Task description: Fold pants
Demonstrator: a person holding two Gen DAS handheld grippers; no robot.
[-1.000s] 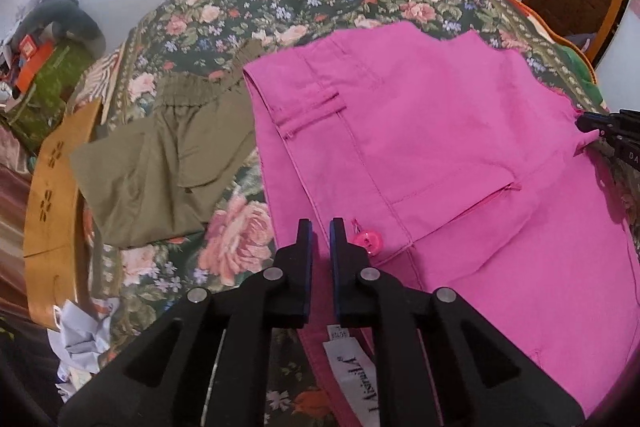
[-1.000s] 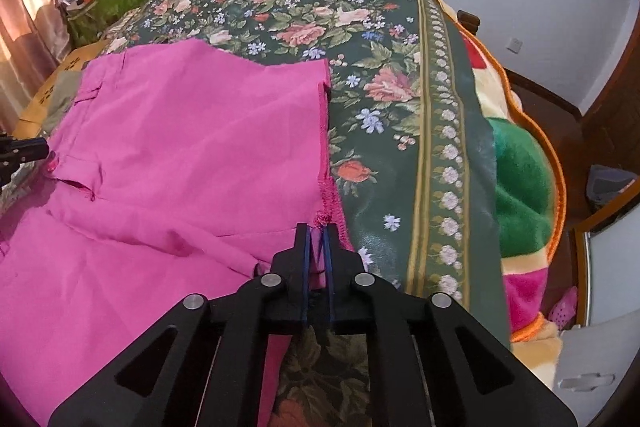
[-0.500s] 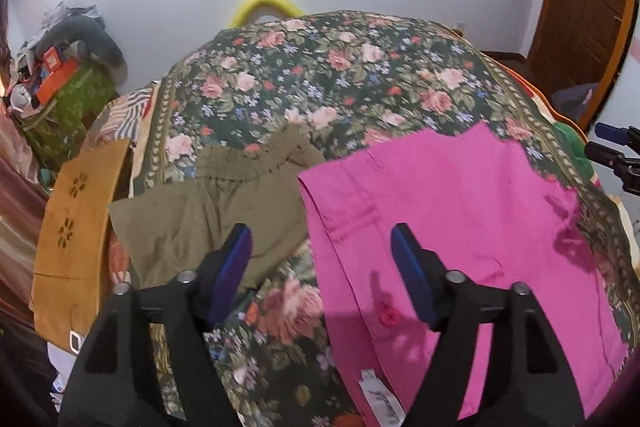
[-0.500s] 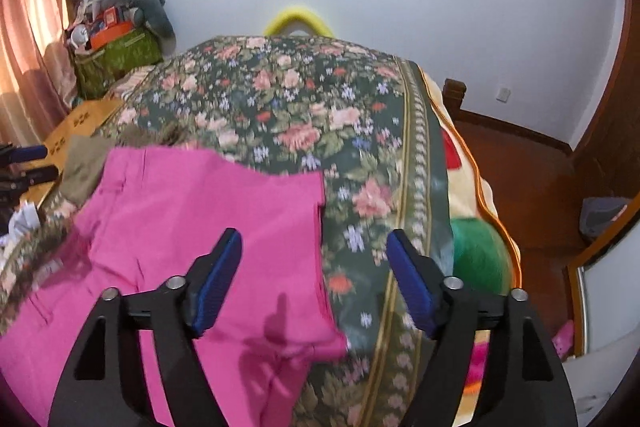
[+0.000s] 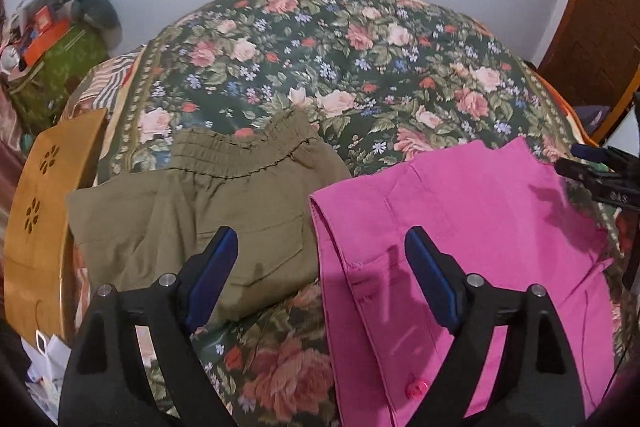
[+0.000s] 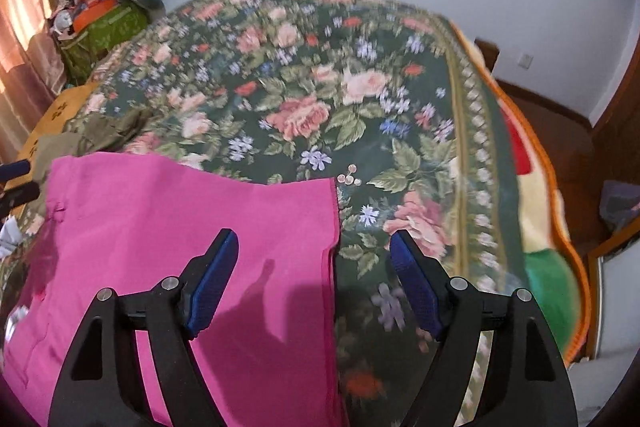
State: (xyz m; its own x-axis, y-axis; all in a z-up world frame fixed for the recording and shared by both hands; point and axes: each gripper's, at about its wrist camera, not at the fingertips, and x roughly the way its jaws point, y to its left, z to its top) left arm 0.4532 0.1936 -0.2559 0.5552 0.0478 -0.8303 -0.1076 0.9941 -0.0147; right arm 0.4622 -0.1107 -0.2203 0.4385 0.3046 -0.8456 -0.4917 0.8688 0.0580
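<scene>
Both hand-held grippers, my left hand-held gripper (image 5: pixel 320 251) and right hand-held gripper (image 6: pixel 314 253), now hang spread wide and empty, having let go of the bright pink cotton pants (image 5: pixel 472 227) a second ago; these lie flat on the floral-quilted bed (image 5: pixel 340 67), beside folded olive-green trousers (image 5: pixel 208 203).

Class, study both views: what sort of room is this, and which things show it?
Most likely a bedroom: a bed under a floral blanket, pink pants and olive pants lying on it, curtains alongside.
</scene>
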